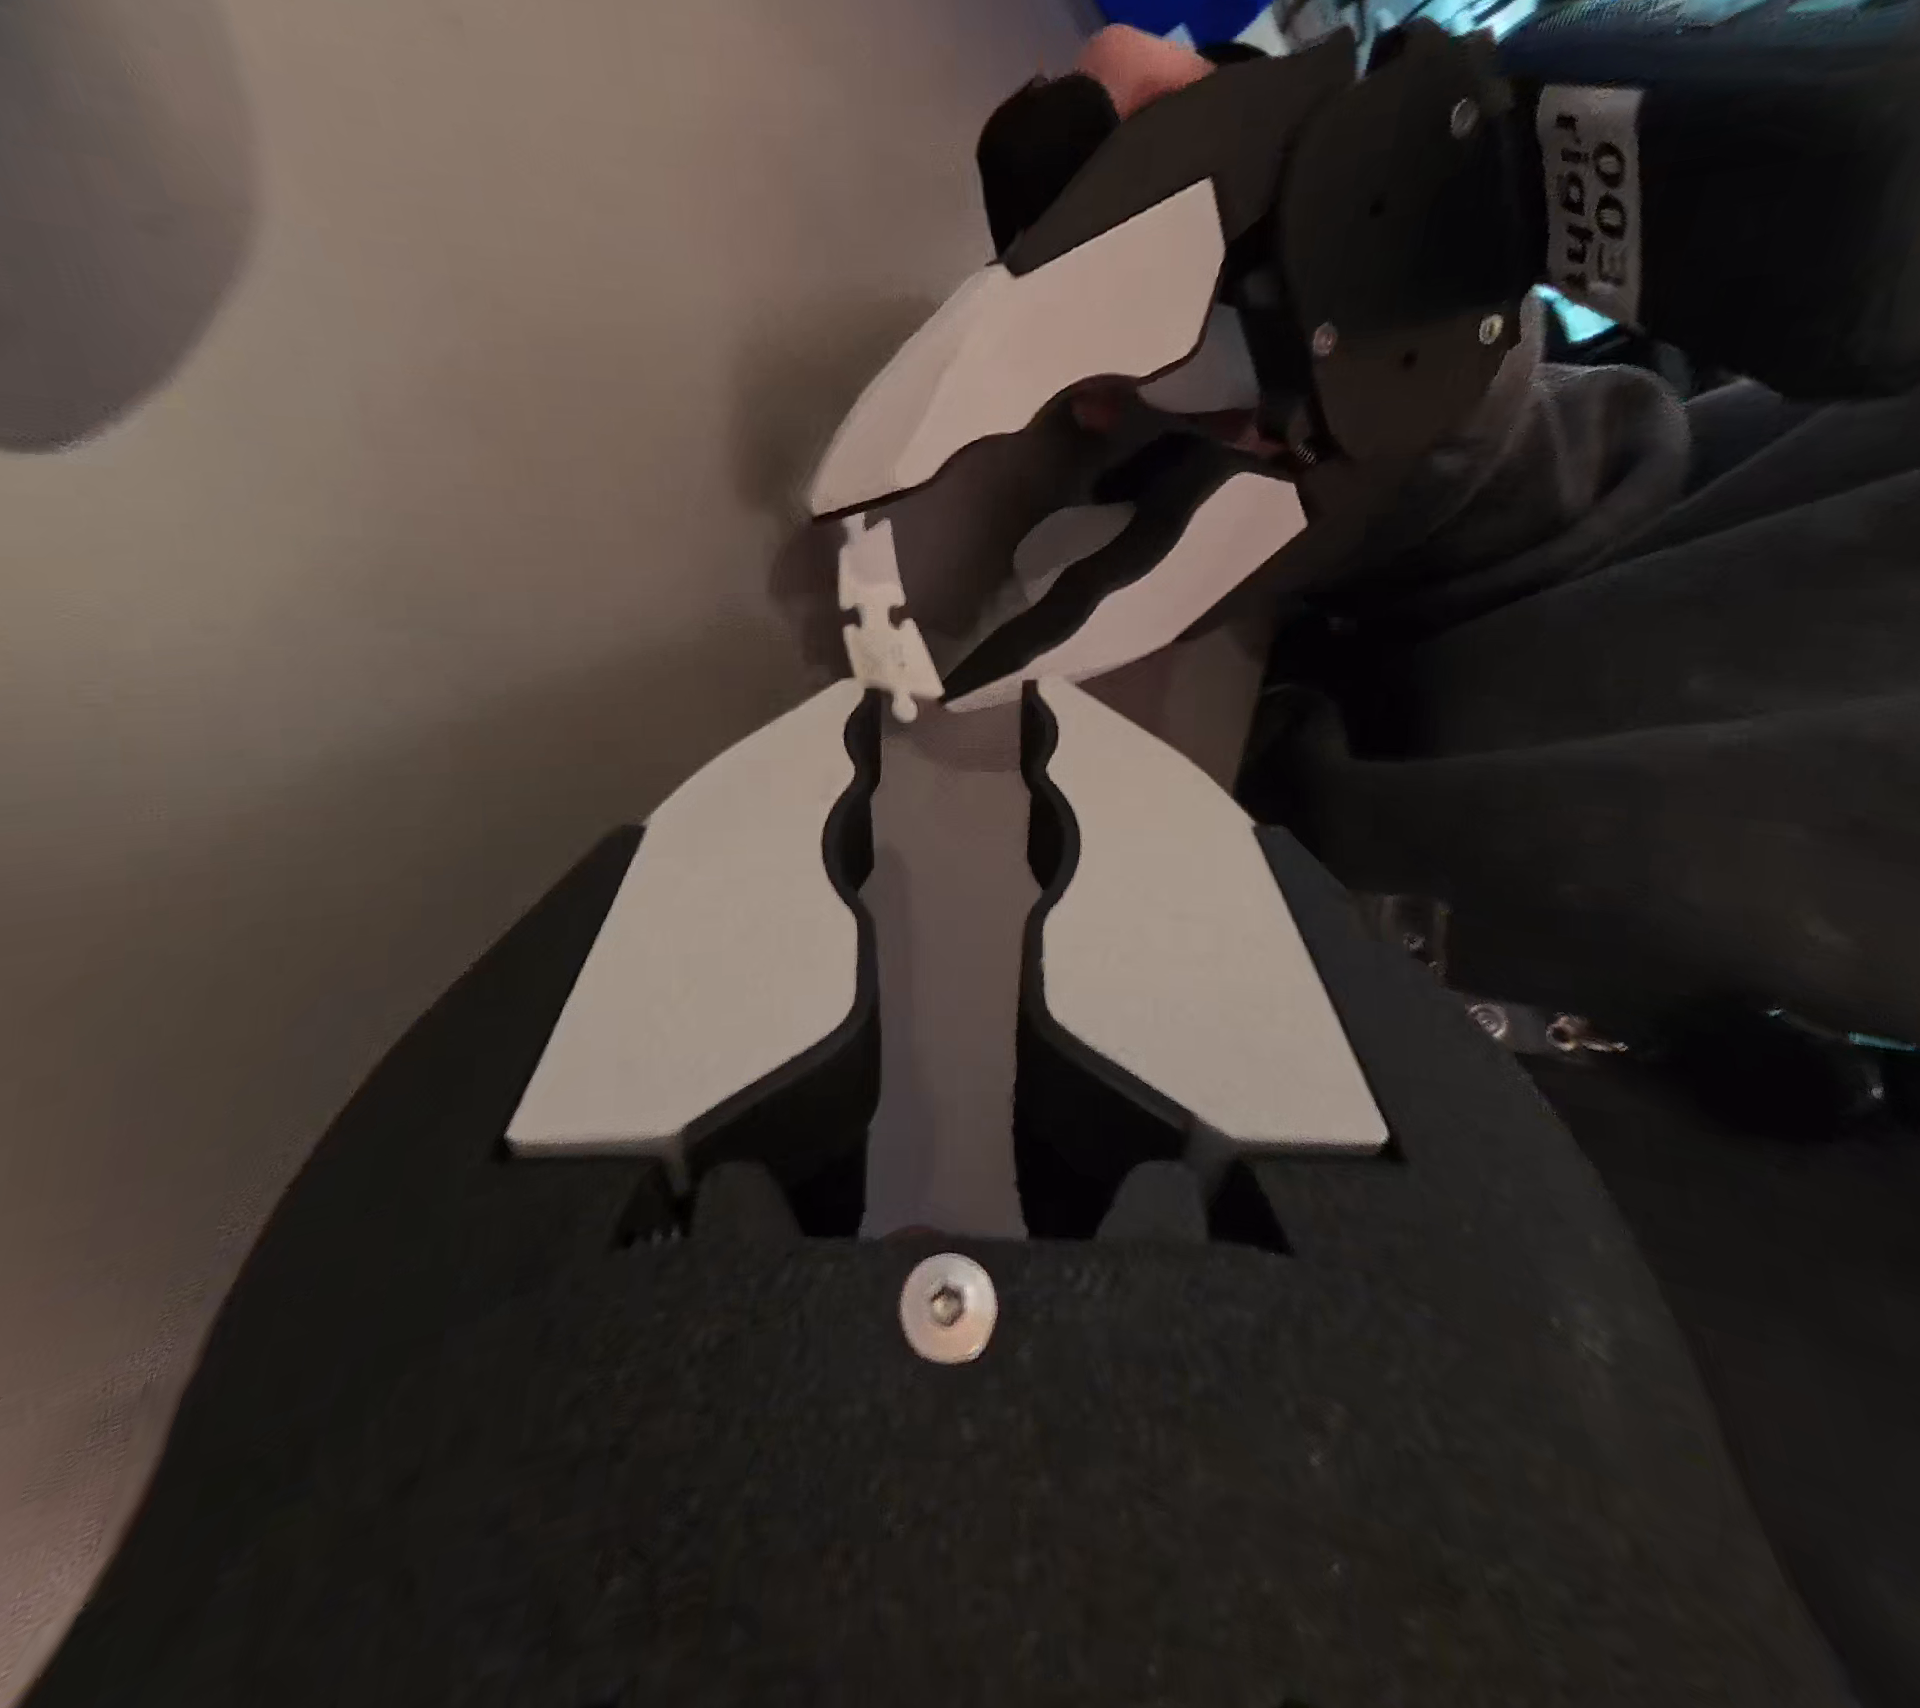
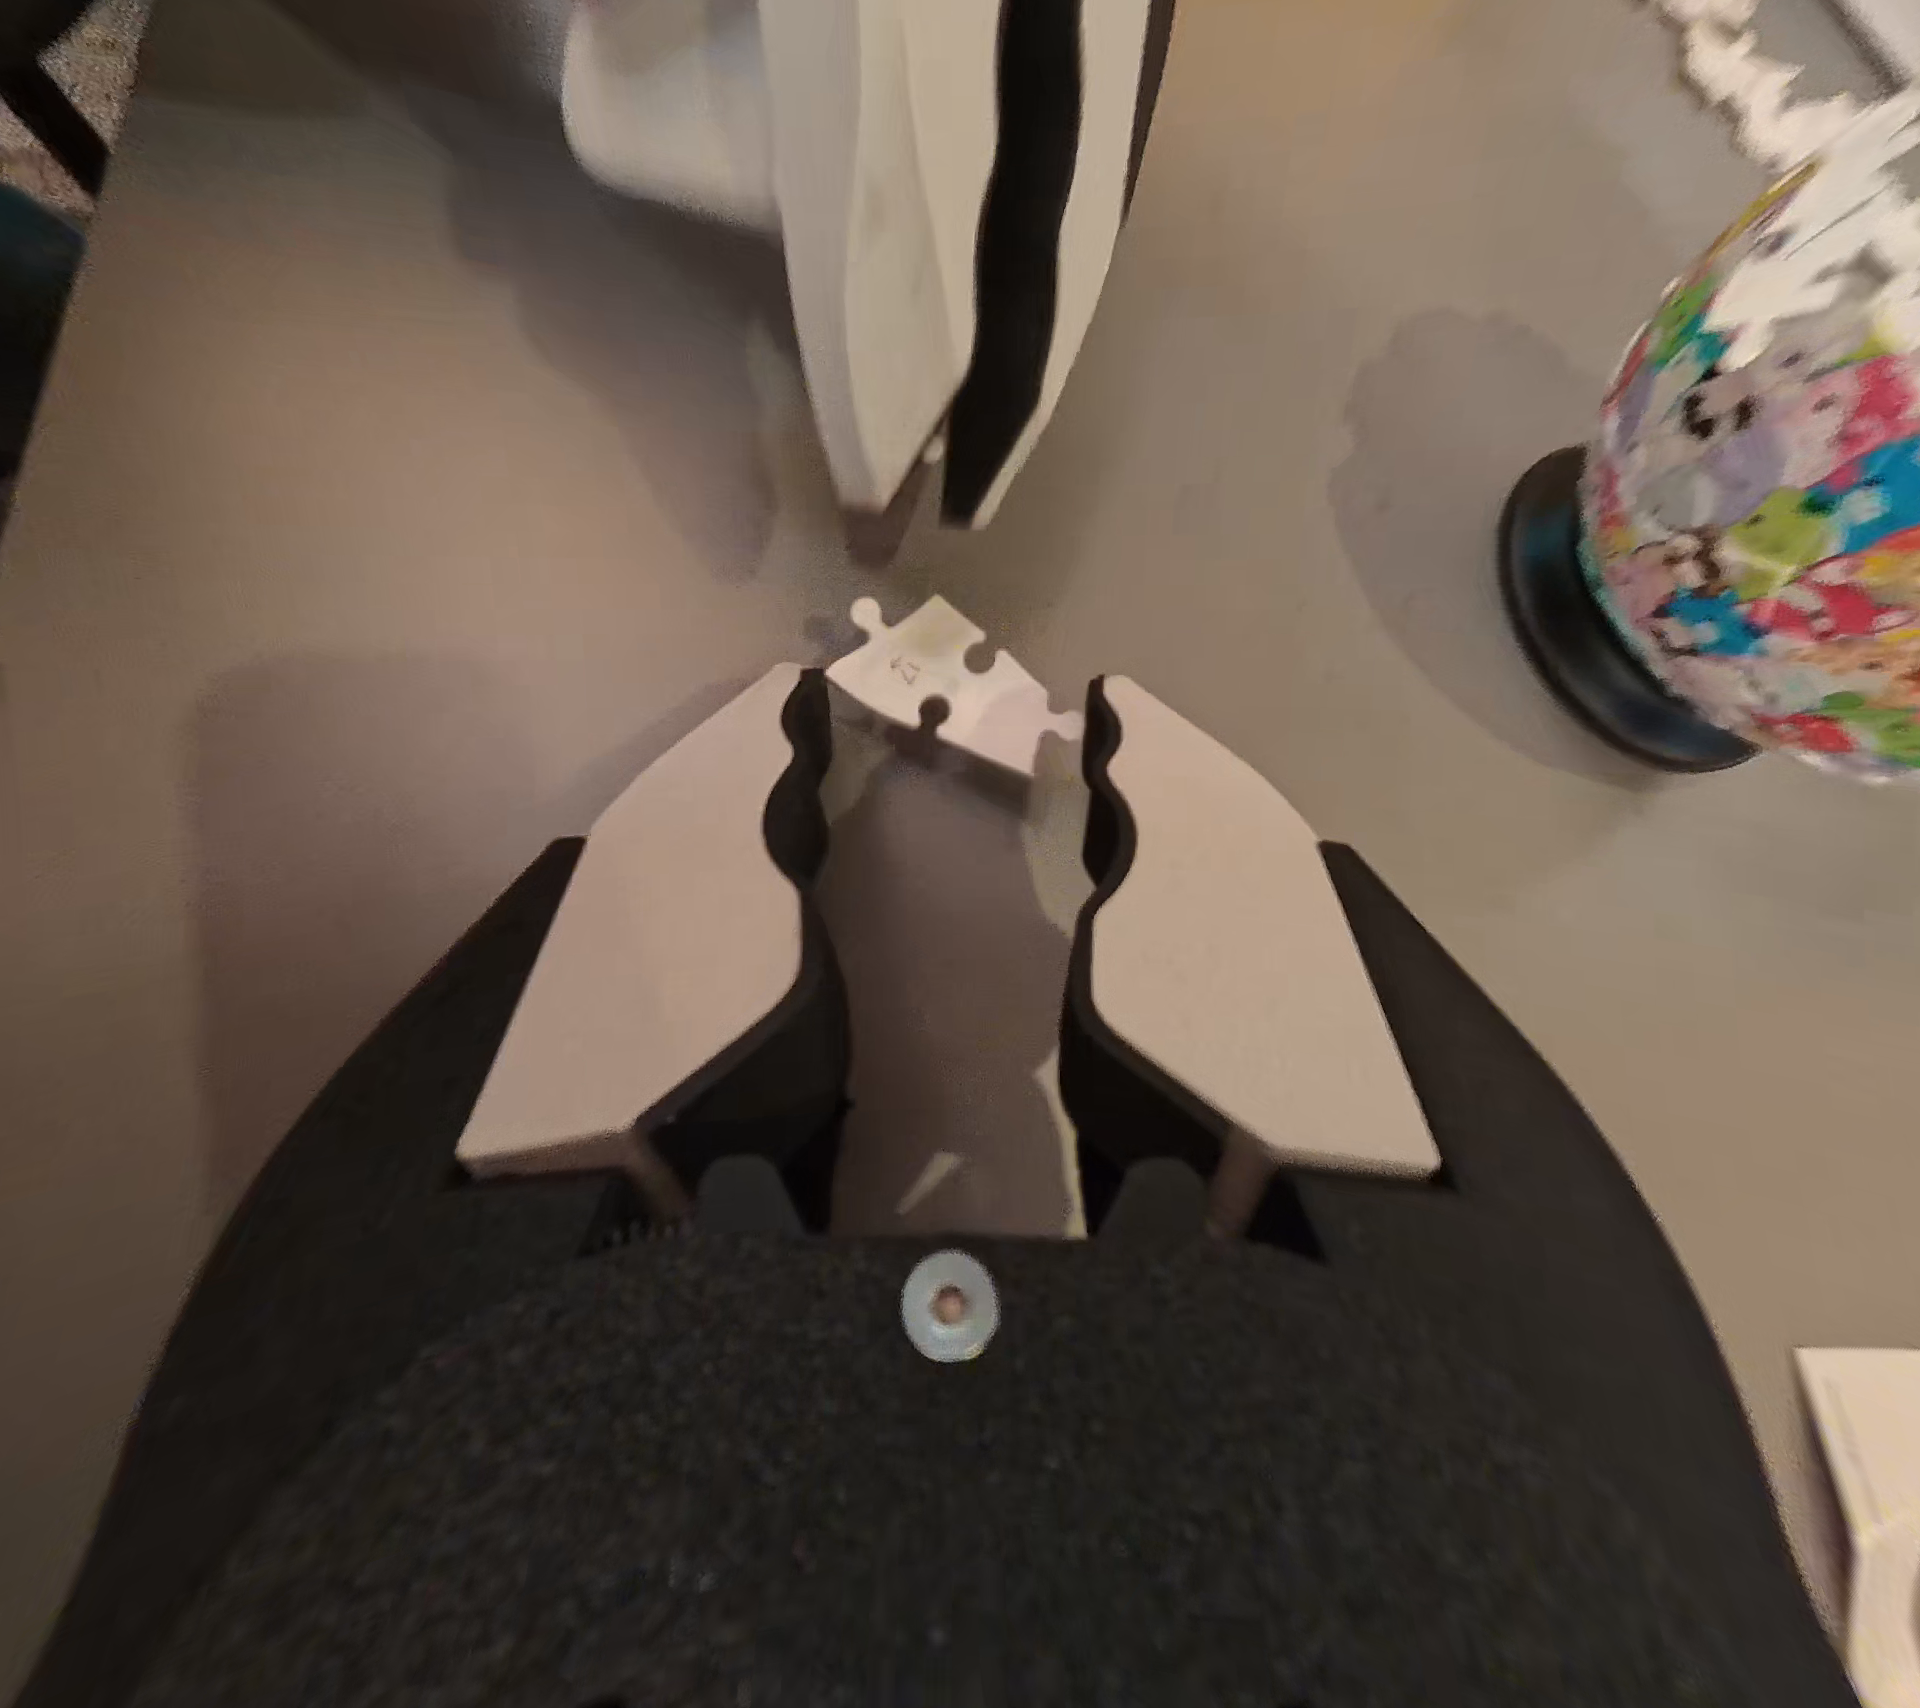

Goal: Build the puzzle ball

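Parted right claw (image 2: 951, 687) brackets the white, paired jigsaw pieces (image 2: 951, 687) lying crosswise at mid-frame; left claw (image 1: 951, 702) gapes, empty, close by.

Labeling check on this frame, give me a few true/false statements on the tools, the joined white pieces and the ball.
1. The right tool is spread open around the two joined white puzzle pieces. True.
2. The left tool is clamped shut on the pieces. False: its fingers stand apart, holding nothing.
3. The partly built colourful puzzle ball sits on a dark round stand. True.
4. The ball lies between the right tool's fingers. False: it stands off to the side on the grey table.
5. The pieces show their white side. True.
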The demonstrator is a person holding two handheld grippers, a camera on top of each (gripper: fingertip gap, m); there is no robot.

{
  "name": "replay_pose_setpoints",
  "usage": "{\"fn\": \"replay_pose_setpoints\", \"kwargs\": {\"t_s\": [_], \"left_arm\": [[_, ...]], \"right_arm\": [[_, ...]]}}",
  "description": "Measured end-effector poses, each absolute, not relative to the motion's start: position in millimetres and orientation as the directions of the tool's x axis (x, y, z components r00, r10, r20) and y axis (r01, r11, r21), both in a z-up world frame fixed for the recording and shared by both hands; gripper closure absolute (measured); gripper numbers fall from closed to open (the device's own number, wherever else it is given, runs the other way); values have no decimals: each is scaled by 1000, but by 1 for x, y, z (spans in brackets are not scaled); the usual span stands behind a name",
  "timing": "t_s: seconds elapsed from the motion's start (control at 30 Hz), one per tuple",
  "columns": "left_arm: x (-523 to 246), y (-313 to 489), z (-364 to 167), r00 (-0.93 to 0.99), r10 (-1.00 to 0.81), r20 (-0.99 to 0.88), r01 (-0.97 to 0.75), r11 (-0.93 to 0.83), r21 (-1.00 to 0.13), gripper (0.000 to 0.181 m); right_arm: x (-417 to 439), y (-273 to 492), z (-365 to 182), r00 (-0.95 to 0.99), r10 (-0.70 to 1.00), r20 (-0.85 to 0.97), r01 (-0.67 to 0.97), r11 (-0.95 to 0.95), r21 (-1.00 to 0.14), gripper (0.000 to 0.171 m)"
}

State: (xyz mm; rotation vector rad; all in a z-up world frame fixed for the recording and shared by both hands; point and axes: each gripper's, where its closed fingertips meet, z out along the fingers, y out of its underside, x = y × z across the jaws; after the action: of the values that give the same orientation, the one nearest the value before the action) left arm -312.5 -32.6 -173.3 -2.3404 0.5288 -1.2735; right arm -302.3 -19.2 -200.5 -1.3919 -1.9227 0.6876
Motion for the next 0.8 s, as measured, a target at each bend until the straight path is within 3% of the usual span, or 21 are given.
{"fn": "replay_pose_setpoints", "kwargs": {"t_s": [0.13, 0.17, 0.2, 0.23, 0.3, 0.43, 0.53, 0.7, 0.8], "left_arm": [[-294, -31, -171, 436, -491, 754, -89, -858, -506, 156], [-293, -28, -166, 404, -481, 778, -55, -862, -505, 158], [-292, -26, -160, 368, -472, 801, -19, -865, -501, 166], [-293, -25, -158, 349, -464, 814, -3, -870, -494, 181], [-301, -23, -168, 409, -444, 797, -18, -877, -480, 181], [-320, -28, -169, 488, -442, 753, -10, -865, -501, 181], [-333, -48, -164, 579, -473, 665, -37, -829, -557, 161], [-329, -102, -185, 674, -647, 357, -345, -703, -622, 150], [-320, -102, -196, 718, -658, 228, -400, -658, -638, 140]], "right_arm": [[-305, -21, -173, -220, 929, 297, 533, 370, -761, 129], [-304, -24, -171, -253, 913, 321, 525, 408, -747, 150], [-306, -24, -168, -246, 897, 366, 505, 441, -742, 158], [-307, -24, -165, -239, 886, 398, 486, 464, -740, 156], [-304, -20, -171, -236, 899, 370, 515, 438, -737, 146], [-280, -12, -170, -201, 963, 181, 567, 265, -780, 147], [-270, -33, -168, -204, 979, -26, 612, 107, -783, 134], [-270, -68, -162, -247, 966, -72, 524, 70, -849, 142], [-272, -73, -166, -251, 959, -135, 511, 12, -859, 142]]}}
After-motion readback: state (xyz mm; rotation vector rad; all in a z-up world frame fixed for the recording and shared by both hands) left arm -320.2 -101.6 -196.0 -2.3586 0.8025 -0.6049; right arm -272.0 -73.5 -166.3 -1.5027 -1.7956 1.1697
